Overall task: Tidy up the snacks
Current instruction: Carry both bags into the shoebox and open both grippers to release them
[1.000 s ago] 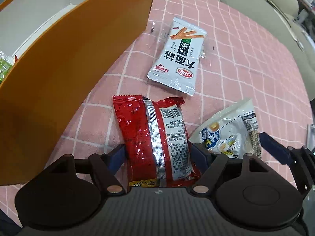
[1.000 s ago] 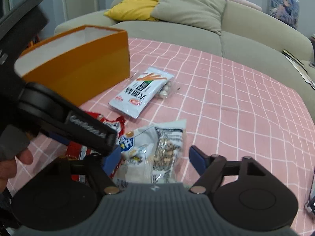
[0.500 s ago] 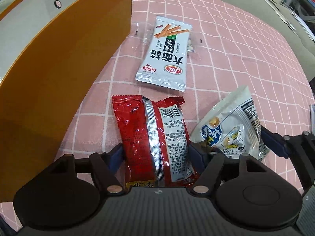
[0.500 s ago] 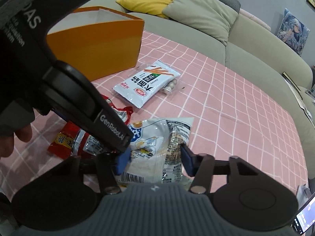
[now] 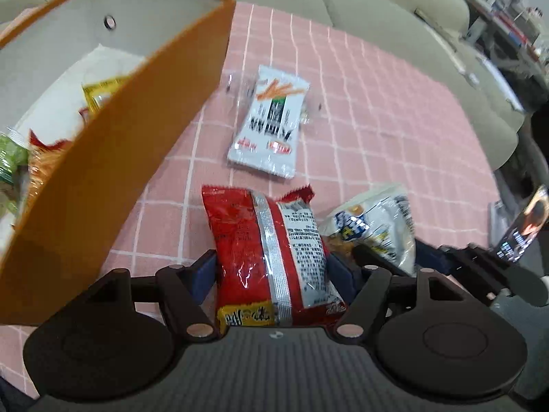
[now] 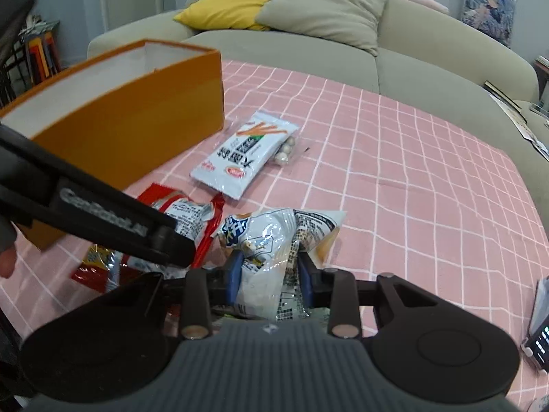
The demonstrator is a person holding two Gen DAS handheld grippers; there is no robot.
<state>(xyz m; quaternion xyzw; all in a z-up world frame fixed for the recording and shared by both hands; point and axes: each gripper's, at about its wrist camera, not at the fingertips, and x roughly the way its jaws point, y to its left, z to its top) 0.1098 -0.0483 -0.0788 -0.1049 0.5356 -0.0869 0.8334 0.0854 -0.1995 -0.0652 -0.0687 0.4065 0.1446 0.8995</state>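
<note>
Right gripper (image 6: 269,276): jaws closing on the white snack bag (image 6: 274,240), wider a second ago; pads now pinch it.
Left gripper (image 5: 271,273): clamped on the red snack bag (image 5: 271,250), now lifted beside the orange box (image 5: 113,158).
Meaning: both bags look ready for the box.

Beige sofa (image 6: 429,58) runs along the far edge of the pink checked cloth (image 6: 411,171). On the sofa, a yellow cushion (image 6: 226,3) touches a grey-green cushion (image 6: 326,3); a framed picture (image 6: 489,7) leans at its right end.
</note>
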